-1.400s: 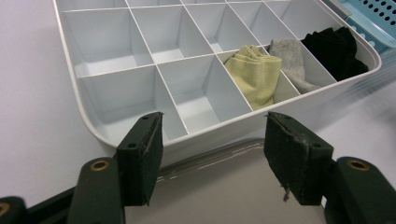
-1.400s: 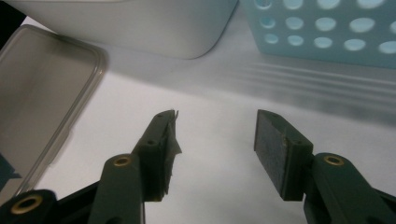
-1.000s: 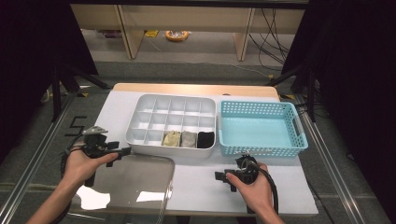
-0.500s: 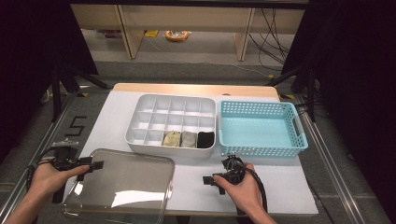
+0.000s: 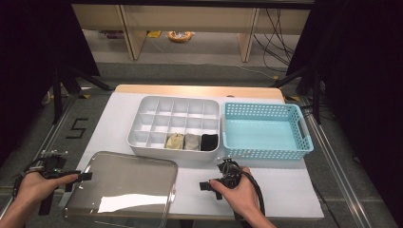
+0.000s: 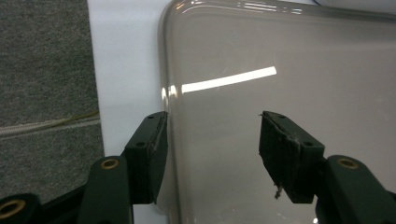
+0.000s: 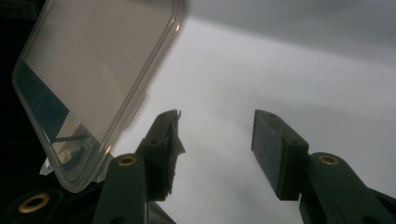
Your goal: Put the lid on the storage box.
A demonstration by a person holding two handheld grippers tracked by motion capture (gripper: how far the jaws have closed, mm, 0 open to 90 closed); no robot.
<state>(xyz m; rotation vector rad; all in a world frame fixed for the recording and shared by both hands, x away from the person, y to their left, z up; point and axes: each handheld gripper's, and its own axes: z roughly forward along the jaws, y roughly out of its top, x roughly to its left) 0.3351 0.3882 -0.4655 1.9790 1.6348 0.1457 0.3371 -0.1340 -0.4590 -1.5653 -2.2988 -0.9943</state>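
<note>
The clear, rounded-rectangle plastic lid lies flat in the lower left of the high view, on the white mat that covers the worktop, with a bright strip of light reflected on it. In the left gripper view the lid takes up most of the frame, and its left rim runs down to the inner face of the left-hand jaw; the right-hand jaw stands over the lid's surface, so the rim sits between the two. The left gripper has its jaws apart, and they have just been closing, though the pads do not press on the lid. In the high view this gripper sits at the lid's left edge, in the lower left corner.

The right gripper is held in the lower middle of the high view, just right of the lid and apart from it. In its own view the right gripper has its jaws spread wide over bare white mat, with the lid in the upper left of that frame.

Above the lid stands a white plastic divided tray, and to its right a light-blue plastic mesh basket. Grey floor and pale wooden furniture lie beyond the worktop.
</note>
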